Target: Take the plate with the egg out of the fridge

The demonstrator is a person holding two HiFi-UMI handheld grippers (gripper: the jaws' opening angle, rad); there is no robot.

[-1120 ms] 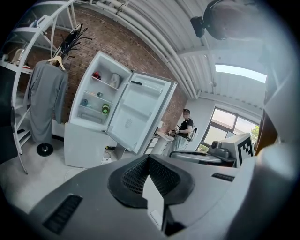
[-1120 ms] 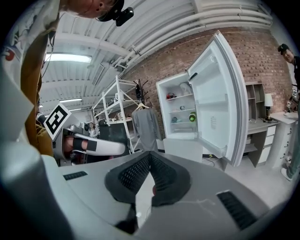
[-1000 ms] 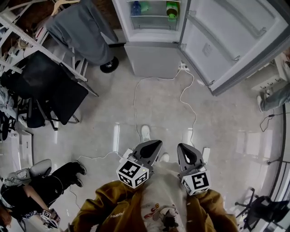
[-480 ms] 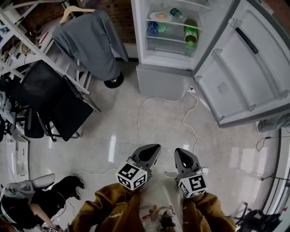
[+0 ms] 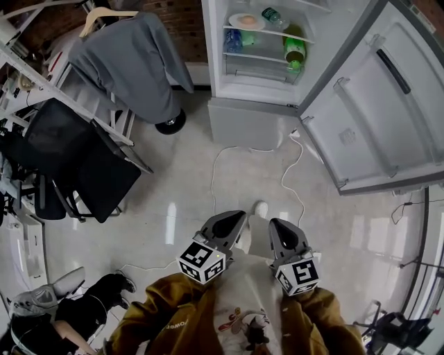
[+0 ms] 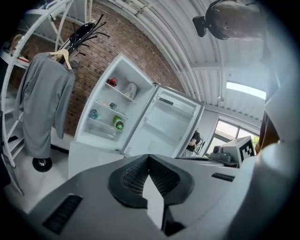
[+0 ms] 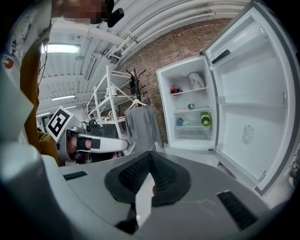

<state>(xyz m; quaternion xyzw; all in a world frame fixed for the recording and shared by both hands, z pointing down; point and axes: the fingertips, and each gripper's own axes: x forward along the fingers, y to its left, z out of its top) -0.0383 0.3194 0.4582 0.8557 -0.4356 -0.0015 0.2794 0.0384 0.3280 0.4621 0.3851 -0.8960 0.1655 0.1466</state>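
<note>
The fridge [image 5: 263,55] stands open at the top of the head view. A white plate with the egg [image 5: 245,21] rests on an upper shelf beside a lying water bottle [image 5: 272,15]. One shelf lower stand a green bottle [image 5: 294,48] and a blue container [image 5: 233,41]. My left gripper [image 5: 225,225] and right gripper [image 5: 283,232] are held side by side low in front of my body, far from the fridge. Both are shut with nothing in them. The left gripper [image 6: 149,157] and right gripper [image 7: 150,154] both face the fridge [image 6: 112,112] [image 7: 190,108].
The fridge door [image 5: 374,104] swings wide to the right. A white cable [image 5: 216,173] trails across the floor from the fridge. A grey coat on a hanger [image 5: 132,55], a black chair [image 5: 76,159] and a white rack stand left. A person [image 5: 62,312] sits lower left.
The view has shifted up towards the fridge, so the shelf with the plate came into sight. Both grippers stayed shut and side by side.
</note>
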